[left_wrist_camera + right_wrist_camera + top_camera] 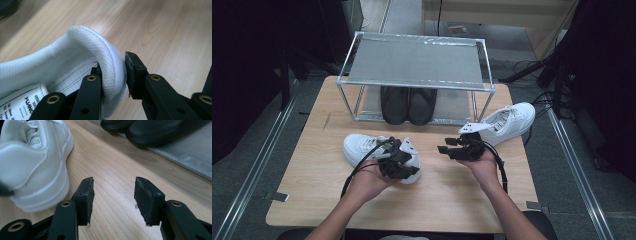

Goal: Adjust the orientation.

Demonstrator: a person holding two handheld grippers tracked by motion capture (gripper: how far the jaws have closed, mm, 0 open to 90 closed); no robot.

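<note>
A white sneaker (362,146) lies on the wooden table (312,165) with its toe to the left. My left gripper (404,170) is at its heel. In the left gripper view the jaws straddle the padded heel collar (105,53), one inside the shoe and one pressed against the outside, so the left gripper (115,65) is shut on the sneaker. My right gripper (443,147) hovers open beside it with nothing between its jaws; in its own view the right gripper (115,182) stands over bare wood next to that sneaker's heel (32,167). A second white sneaker (509,120) lies at the right.
A metal two-tier rack (412,60) stands at the back of the table, with a pair of black shoes (408,104) on its lower shelf, also in the right gripper view as black shoes (150,130). Table edges are near on both sides.
</note>
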